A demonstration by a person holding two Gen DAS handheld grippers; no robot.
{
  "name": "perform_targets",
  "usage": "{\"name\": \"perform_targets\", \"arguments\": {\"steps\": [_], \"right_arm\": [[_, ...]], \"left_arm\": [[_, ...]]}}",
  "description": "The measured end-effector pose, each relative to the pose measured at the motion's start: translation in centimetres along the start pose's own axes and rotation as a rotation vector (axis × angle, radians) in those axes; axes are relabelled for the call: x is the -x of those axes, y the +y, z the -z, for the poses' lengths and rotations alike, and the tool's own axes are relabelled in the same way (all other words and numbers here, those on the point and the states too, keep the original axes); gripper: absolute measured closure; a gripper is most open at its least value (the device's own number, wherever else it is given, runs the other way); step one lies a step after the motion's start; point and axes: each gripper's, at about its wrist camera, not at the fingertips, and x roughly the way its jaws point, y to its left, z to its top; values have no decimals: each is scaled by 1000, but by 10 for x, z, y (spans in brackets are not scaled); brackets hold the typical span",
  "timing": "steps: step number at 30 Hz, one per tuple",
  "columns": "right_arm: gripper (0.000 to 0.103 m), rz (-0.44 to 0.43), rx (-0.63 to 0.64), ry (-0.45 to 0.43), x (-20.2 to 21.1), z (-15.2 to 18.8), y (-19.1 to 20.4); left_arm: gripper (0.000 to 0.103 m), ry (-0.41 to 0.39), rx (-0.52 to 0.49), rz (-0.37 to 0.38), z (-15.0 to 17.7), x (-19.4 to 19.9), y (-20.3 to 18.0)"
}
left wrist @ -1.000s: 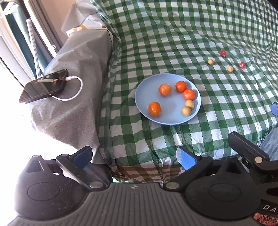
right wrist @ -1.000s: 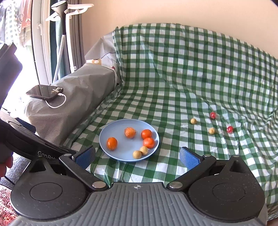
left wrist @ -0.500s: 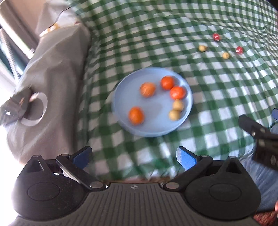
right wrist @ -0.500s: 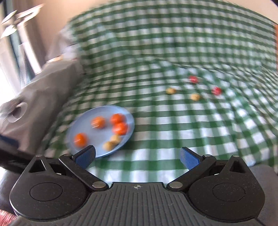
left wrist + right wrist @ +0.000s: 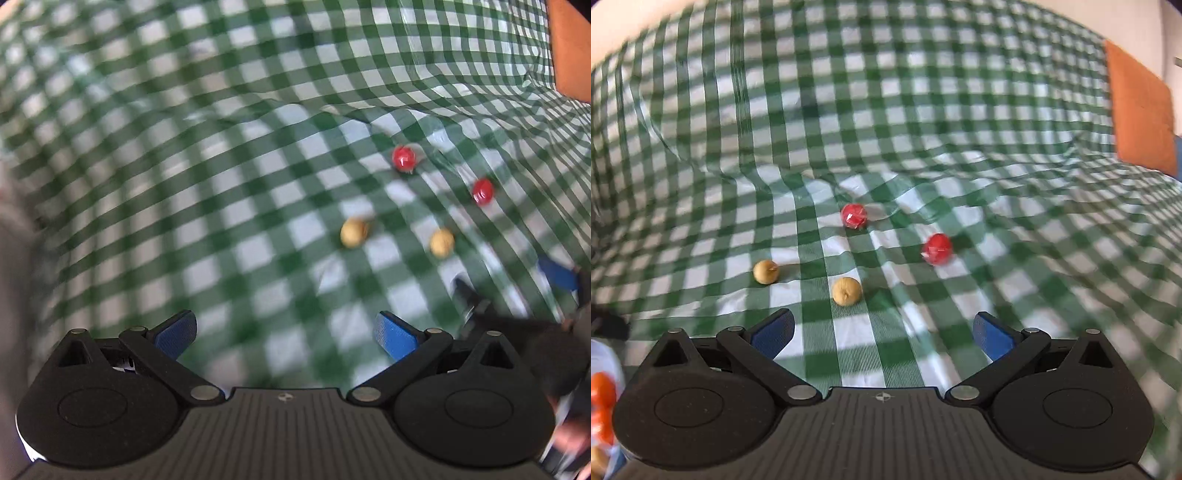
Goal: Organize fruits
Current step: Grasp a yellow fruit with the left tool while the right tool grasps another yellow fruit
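— Green-and-white checked cloth [image 5: 886, 122] covers the whole surface, rumpled into folds, with an orange cushion [image 5: 1141, 110] at the far right edge. What lies on it?

— Four small loose fruits: two red ones [image 5: 854, 215] [image 5: 936, 249] farther back, two tan ones [image 5: 766, 271] [image 5: 846, 291] nearer, all apart from one another.

— And the grippers?

— The right gripper [image 5: 882, 330] hangs low over the cloth, its blue-padded fingers [image 5: 774, 330] spread wide and empty, the nearer tan fruit just ahead of them. The left gripper [image 5: 286, 336] is likewise spread and empty, the same four fruits [image 5: 354, 232] ahead and to its right.

— Any fruit already gathered?

— Orange fruits [image 5: 604, 386] show on a pale plate [image 5: 602, 356] at the right camera's lower left edge, blurred.
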Motion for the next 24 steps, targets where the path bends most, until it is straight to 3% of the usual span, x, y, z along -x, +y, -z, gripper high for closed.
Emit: {"name": "perform_targets", "arguments": {"steps": [7, 10, 13, 15, 17, 18, 19, 24], "right_arm": [[1, -21, 43, 39, -81, 3, 9], [1, -8, 50, 19, -89, 4, 10], [1, -8, 54, 12, -91, 4, 11], [3, -10, 53, 10, -90, 3, 10], [31, -9, 57, -15, -85, 2, 12], [63, -23, 69, -29, -82, 1, 13], [76, -32, 89, -35, -81, 0, 15], [76, 13, 65, -63, -76, 1, 9]], "left_arm": [[0, 24, -59, 52, -48, -95, -24], [0, 30, -81, 59, -51, -115, -25], [0, 37, -34, 100, -51, -118, -19], [20, 32, -13, 143, -47, -113, -17], [75, 9, -55, 161, -46, -98, -24], [76, 15, -82, 152, -45, -94, -29], [76, 12, -84, 144, -44, -89, -30], [76, 16, -60, 105, -35, -49, -23]]}}
